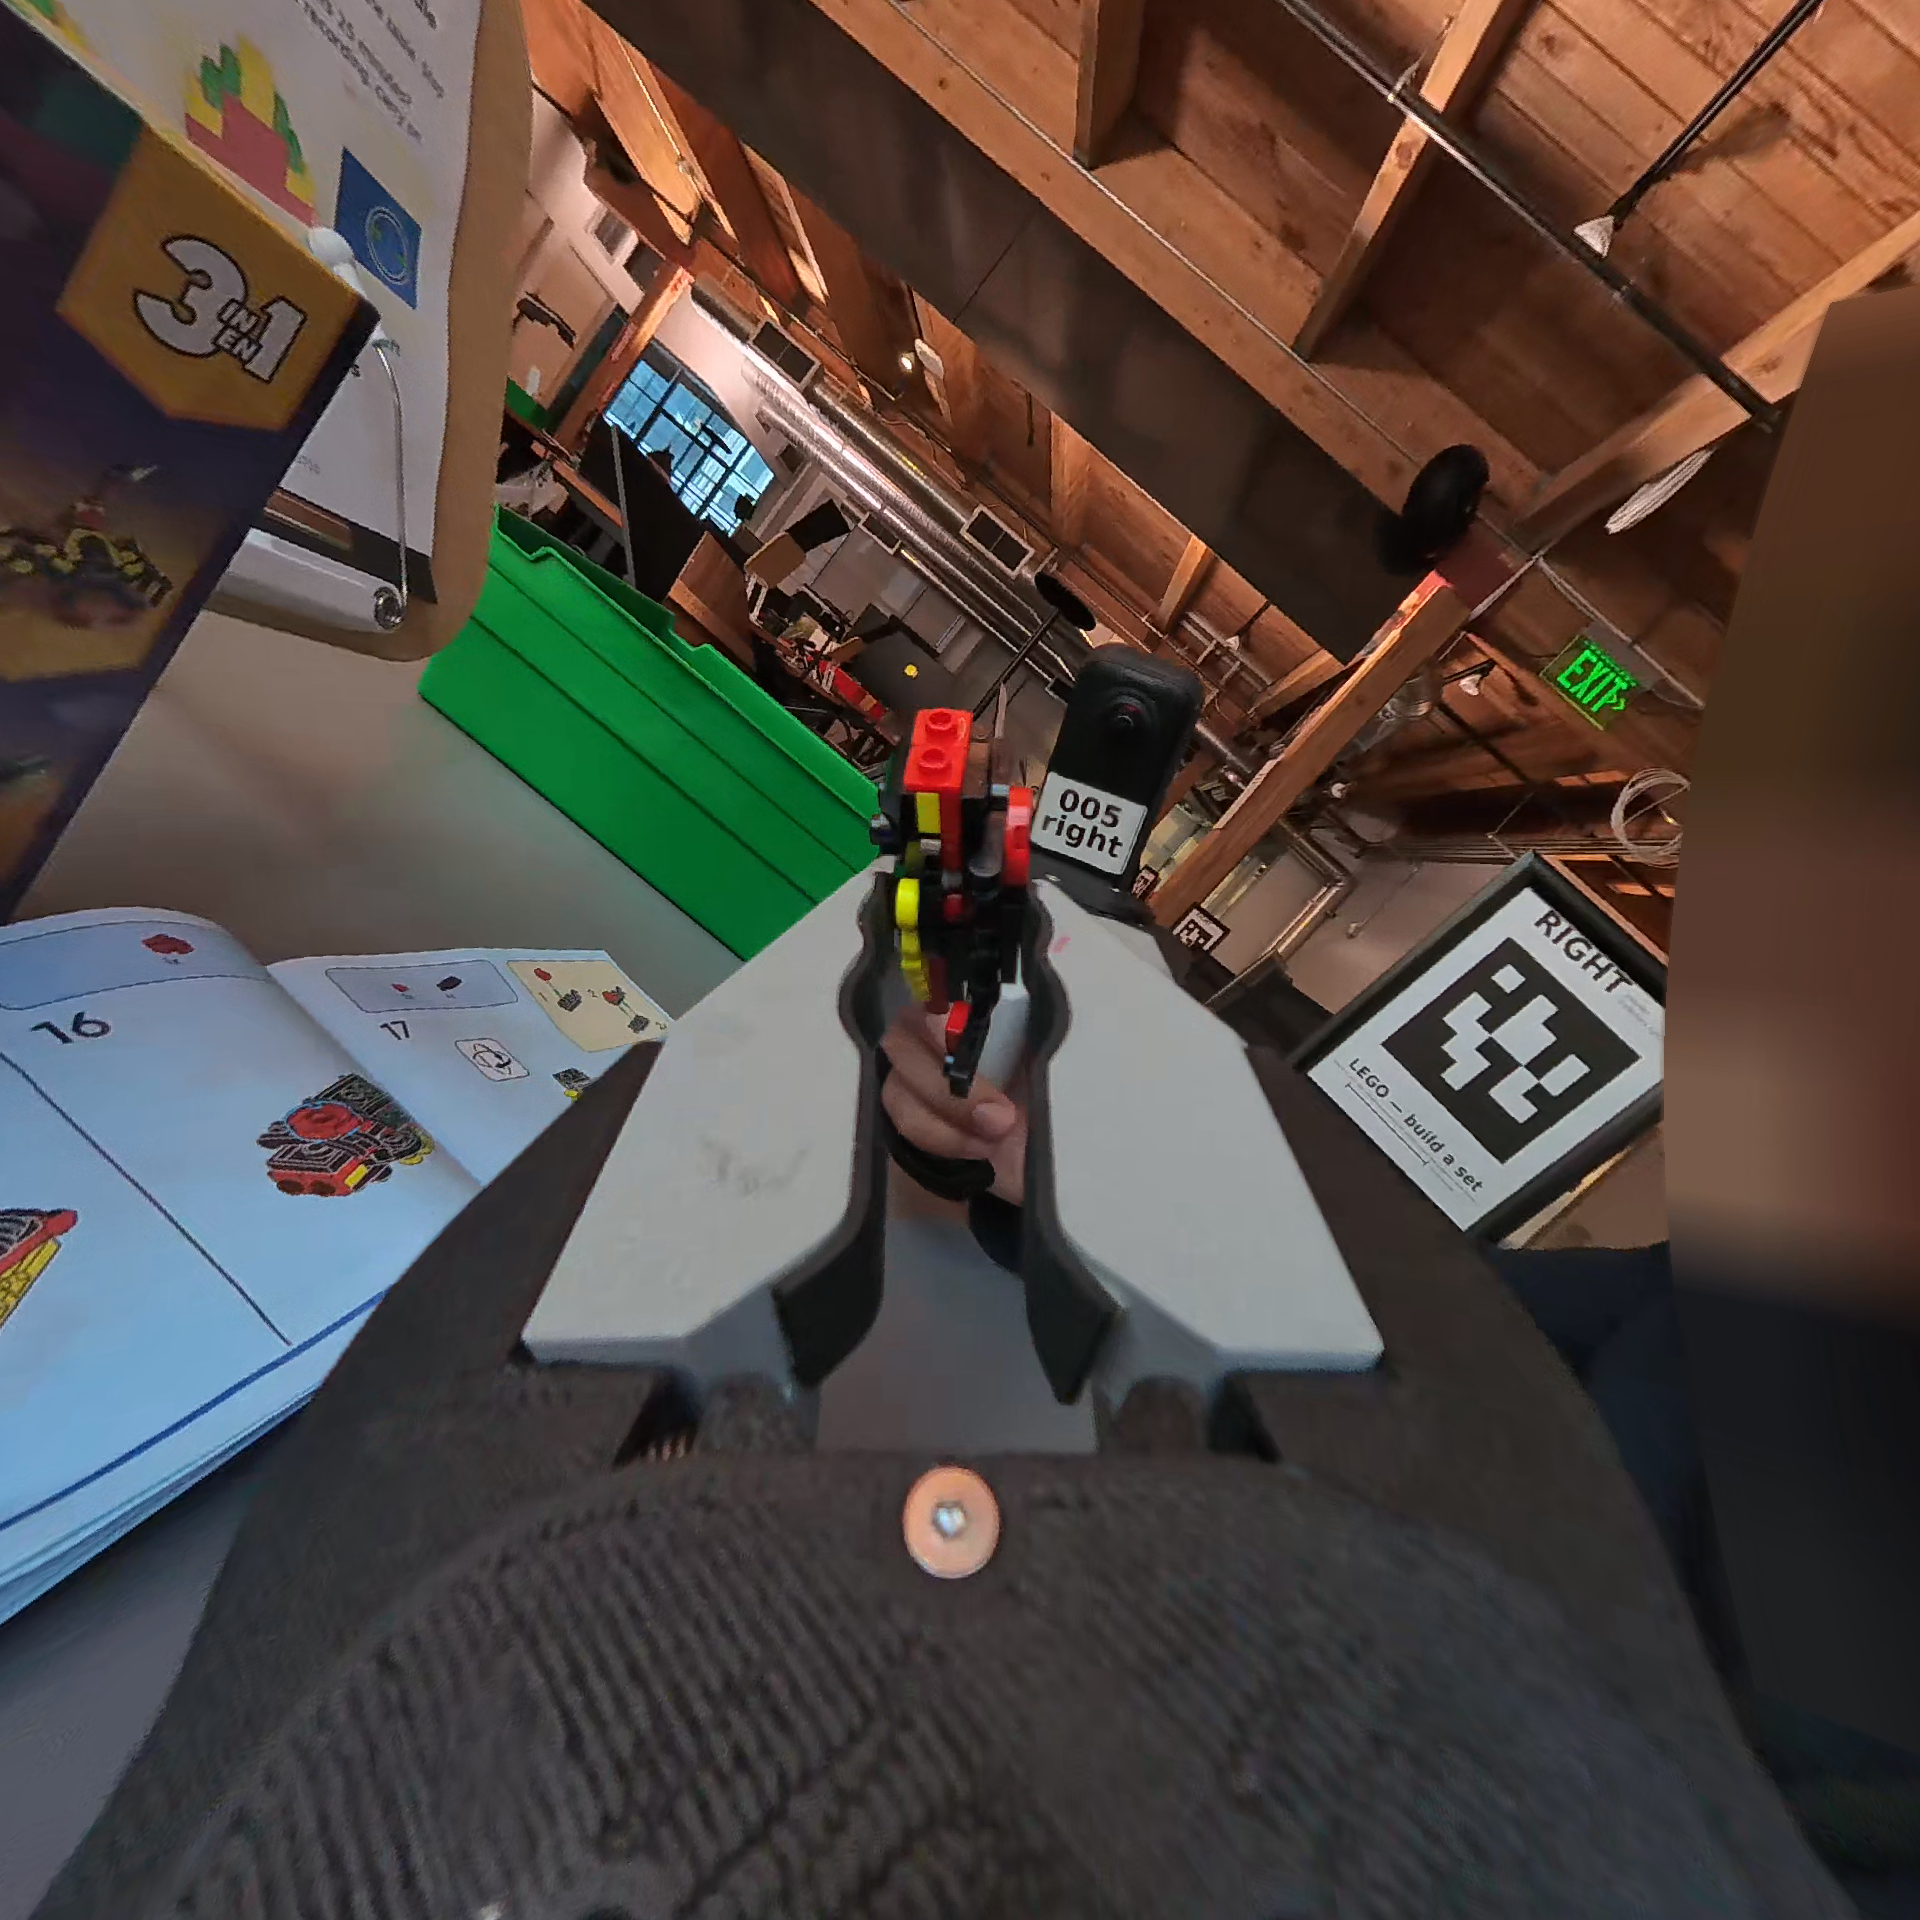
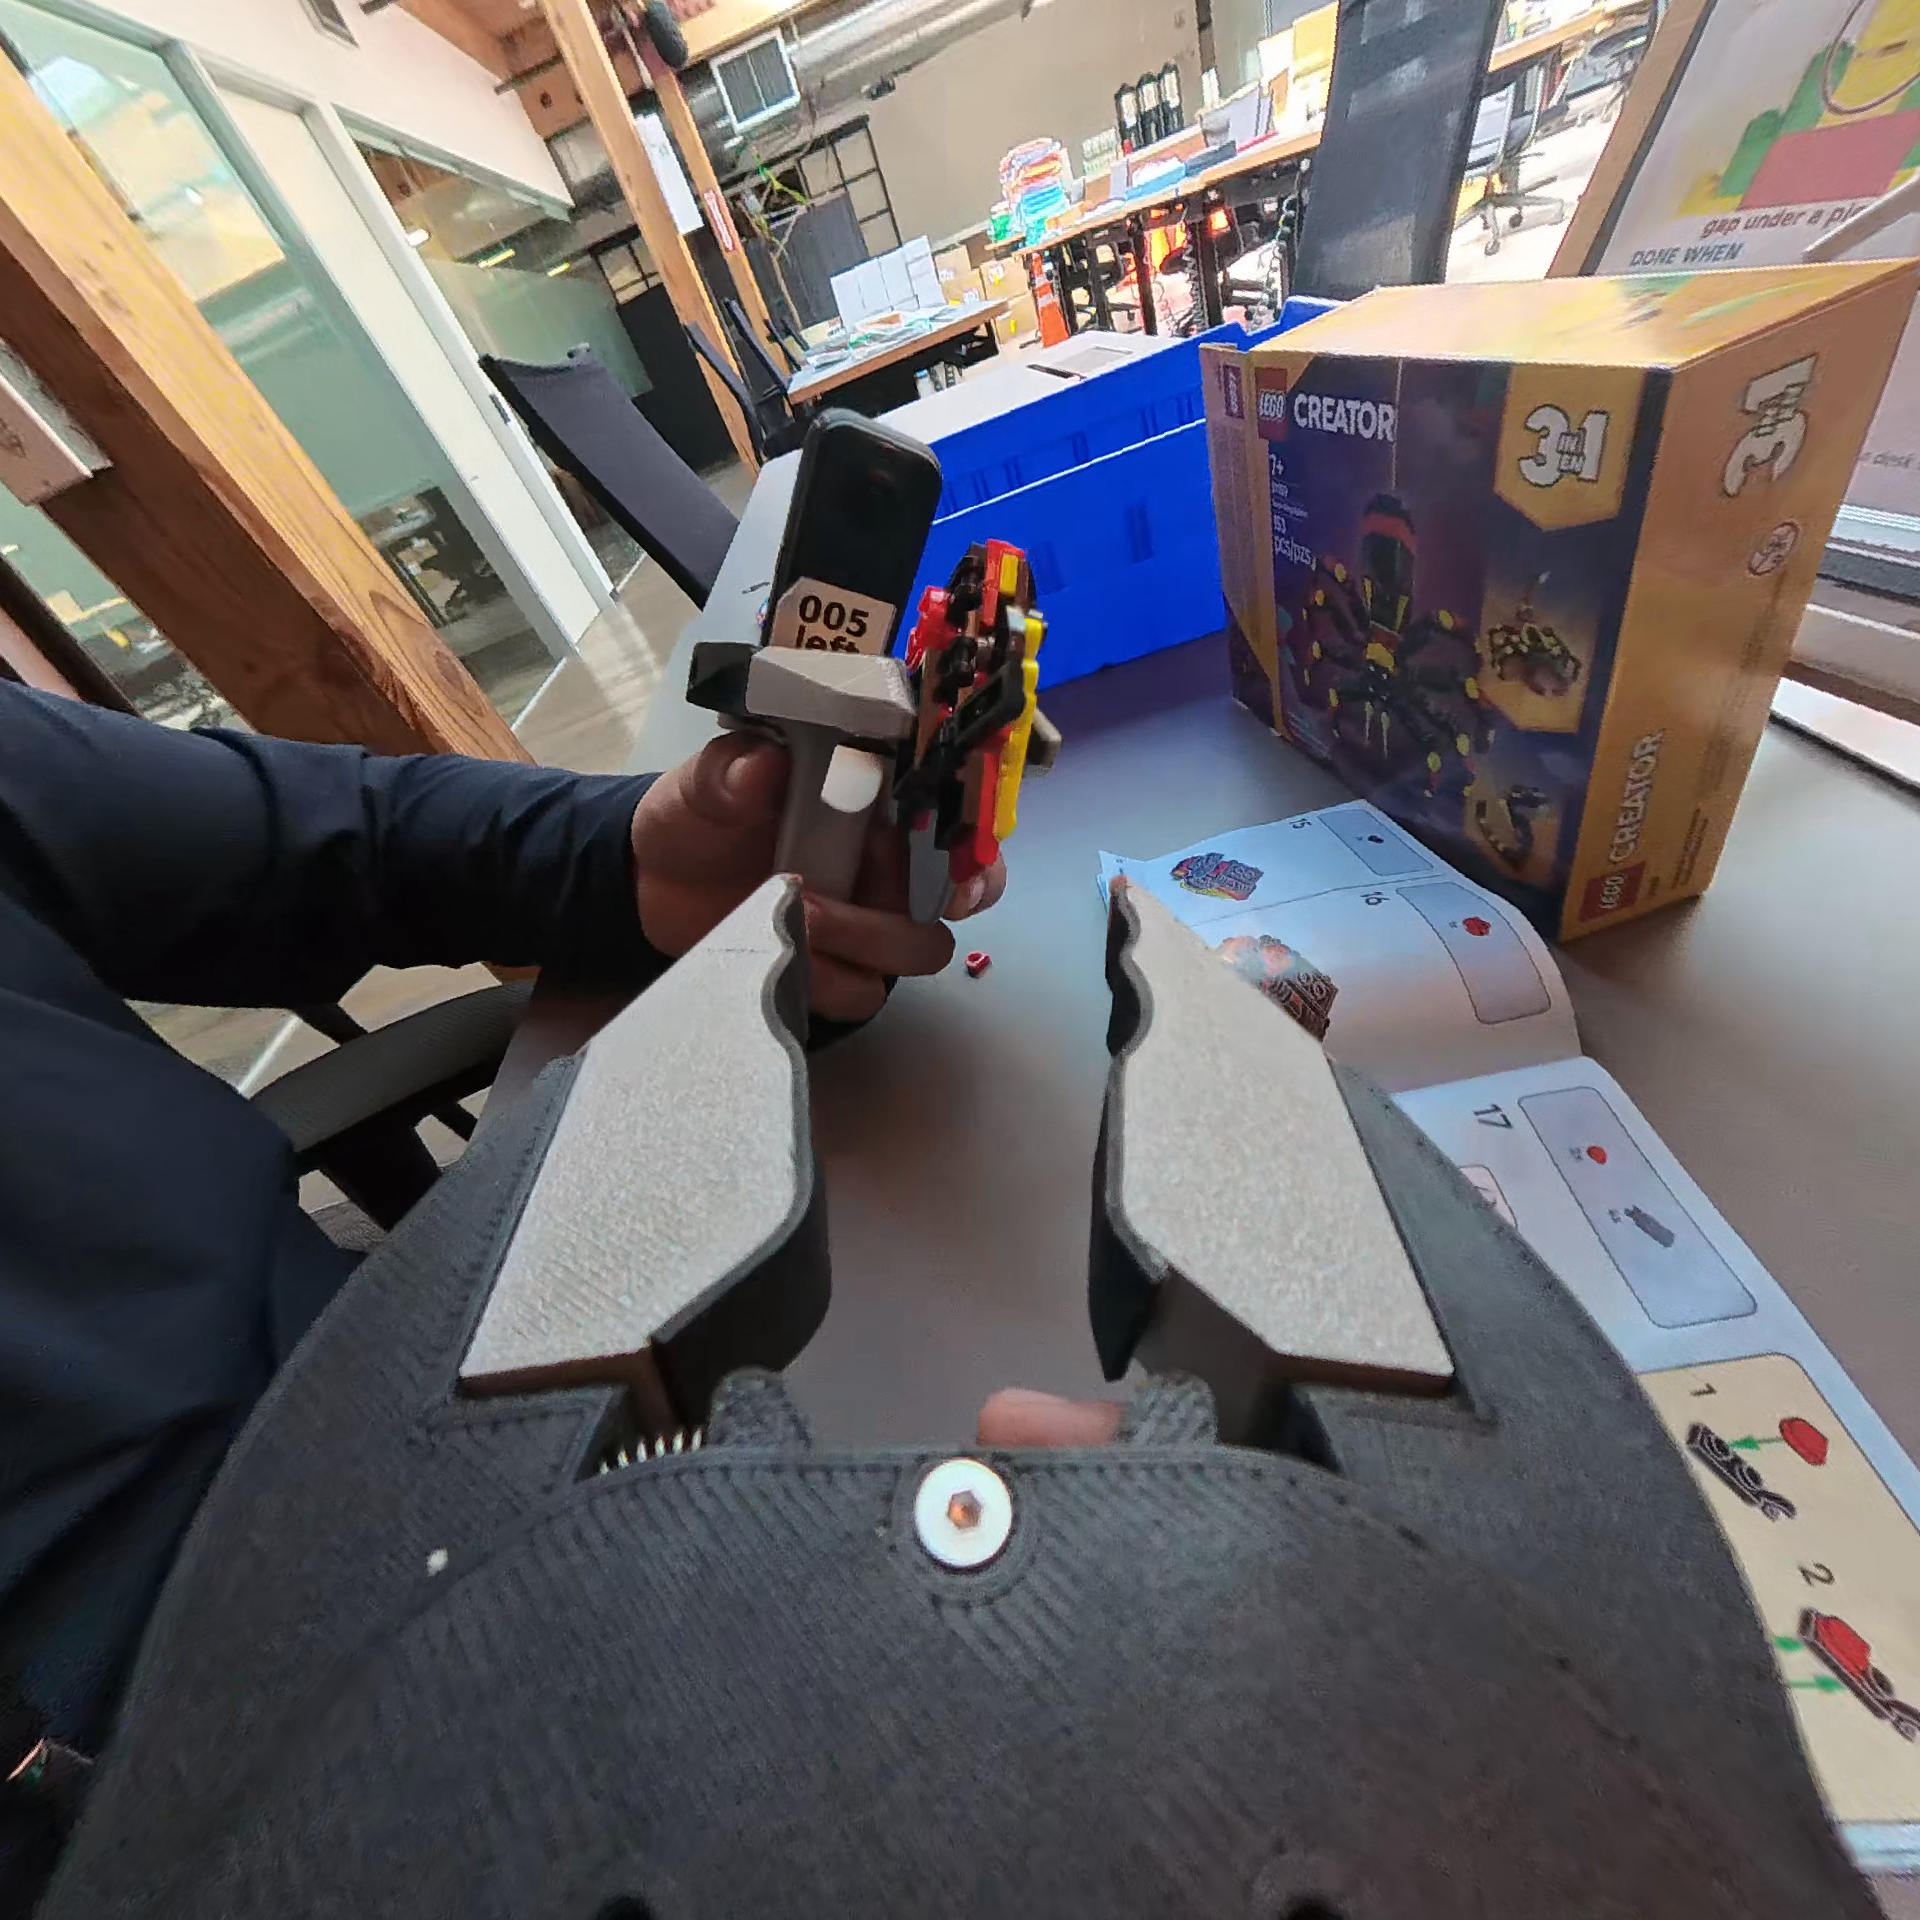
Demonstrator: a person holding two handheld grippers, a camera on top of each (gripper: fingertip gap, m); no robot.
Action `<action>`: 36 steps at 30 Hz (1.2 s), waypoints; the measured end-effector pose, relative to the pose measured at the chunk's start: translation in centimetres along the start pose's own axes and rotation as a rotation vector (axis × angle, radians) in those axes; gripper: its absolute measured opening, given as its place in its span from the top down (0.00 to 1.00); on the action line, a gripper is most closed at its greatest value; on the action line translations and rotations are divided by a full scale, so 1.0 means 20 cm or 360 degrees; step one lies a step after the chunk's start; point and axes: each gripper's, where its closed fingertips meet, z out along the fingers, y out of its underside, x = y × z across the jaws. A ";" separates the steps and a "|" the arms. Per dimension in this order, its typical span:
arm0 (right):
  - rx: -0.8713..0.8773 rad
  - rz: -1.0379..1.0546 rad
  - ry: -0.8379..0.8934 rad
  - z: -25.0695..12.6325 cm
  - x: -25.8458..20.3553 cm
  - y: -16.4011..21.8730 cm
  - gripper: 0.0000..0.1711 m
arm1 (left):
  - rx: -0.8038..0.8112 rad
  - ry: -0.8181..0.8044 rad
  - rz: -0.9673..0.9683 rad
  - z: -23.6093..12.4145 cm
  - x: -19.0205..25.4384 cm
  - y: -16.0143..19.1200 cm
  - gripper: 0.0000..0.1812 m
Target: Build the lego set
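Observation:
My left gripper [image 1: 951, 920] is shut on a partly built lego model [image 1: 951, 883] of red, yellow and black bricks and holds it up off the table. In the right wrist view the same model [image 2: 971, 717] stands upright in the left gripper [image 2: 904, 717], which a hand holds. My right gripper [image 2: 954, 909] is open and empty, just in front of and below the model, above the grey table [image 2: 935, 1143]. A small red piece [image 2: 975, 963] lies on the table under the model. The right gripper's camera [image 1: 1132, 717] shows behind the model.
An open instruction booklet [image 2: 1455, 987] lies on the table to the right, and also shows in the left wrist view [image 1: 208, 1143]. The lego box [image 2: 1507, 603] stands behind it. A blue bin [image 2: 1081, 499], a green bin [image 1: 644, 707] and a framed marker sign [image 1: 1486, 1049] stand around. Less than 4 cm separates the two grippers' tips.

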 end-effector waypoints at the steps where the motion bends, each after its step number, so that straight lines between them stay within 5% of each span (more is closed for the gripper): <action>1: 0.0007 0.0004 0.0010 0.01 0.01 -0.01 0.68 | 0.0001 0.0001 -0.0010 0.00 0.00 0.00 0.88; 7: 0.0126 -0.0047 0.0068 -0.03 0.04 -0.08 0.69 | -0.0030 -0.0001 -0.0036 0.00 -0.01 0.02 0.88; 18: 0.0151 -0.0030 -0.0012 -0.04 0.01 -0.11 0.96 | -0.0101 0.0016 0.0002 0.03 0.00 0.08 0.88; 32: 0.0087 -0.0253 0.0252 -0.03 0.06 -0.09 0.96 | -0.0114 -0.0137 0.0093 0.01 -0.05 0.08 0.88; 36: 0.0152 -0.0011 0.0091 -0.06 0.05 -0.10 0.80 | 0.0039 -0.0097 0.0031 -0.01 -0.06 0.00 0.88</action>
